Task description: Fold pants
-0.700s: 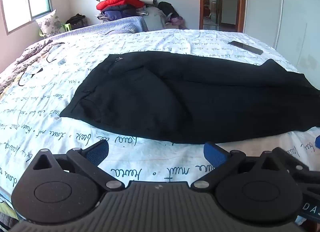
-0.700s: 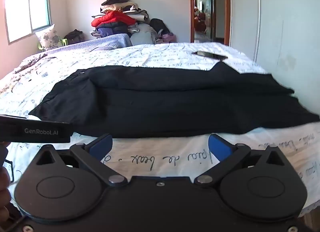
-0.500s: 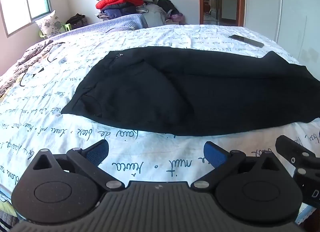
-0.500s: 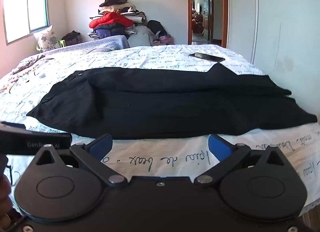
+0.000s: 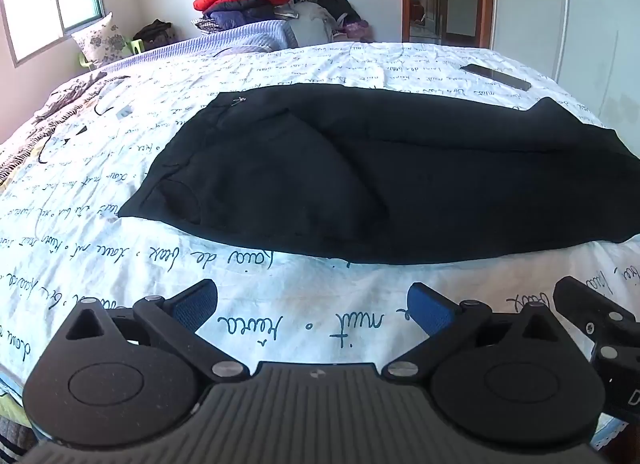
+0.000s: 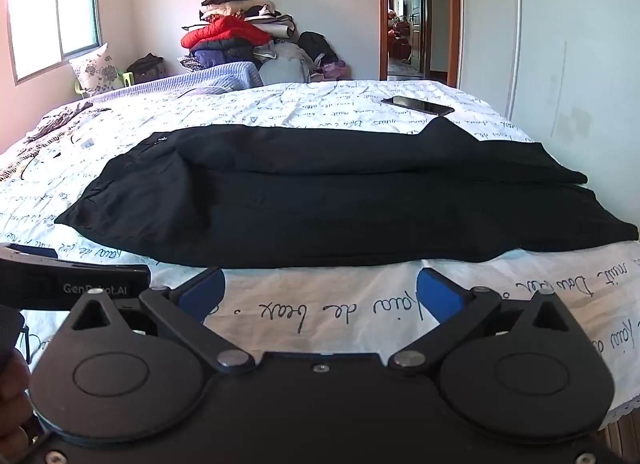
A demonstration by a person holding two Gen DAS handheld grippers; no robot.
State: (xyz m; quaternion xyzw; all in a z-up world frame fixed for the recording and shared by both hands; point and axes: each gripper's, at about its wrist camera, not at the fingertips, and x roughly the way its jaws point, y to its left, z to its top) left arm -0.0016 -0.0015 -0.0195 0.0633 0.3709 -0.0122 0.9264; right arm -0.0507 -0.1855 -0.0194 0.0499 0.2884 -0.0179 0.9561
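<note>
Black pants (image 5: pixel 380 180) lie flat across the white script-printed bedsheet (image 5: pixel 120 168), folded lengthwise with one leg on the other, waistband to the left and leg ends to the right. They also show in the right wrist view (image 6: pixel 340 200). My left gripper (image 5: pixel 312 310) is open and empty, hovering over the bed's near edge, short of the pants' near hem. My right gripper (image 6: pixel 320 296) is open and empty, also just short of the near hem. The right gripper's body (image 5: pixel 600 328) shows at the left view's right edge.
A dark phone (image 6: pixel 418 105) lies on the bed beyond the pants at the far right. A pile of clothes (image 6: pixel 236 40) stands behind the bed. A floral pillow (image 5: pixel 100 40) sits far left. A wardrobe (image 6: pixel 560 44) stands at the right.
Both grippers have drawn back and risen slightly from the pants; more sheet shows in front of the near hem. Jaws stay open. The pants have not moved.
</note>
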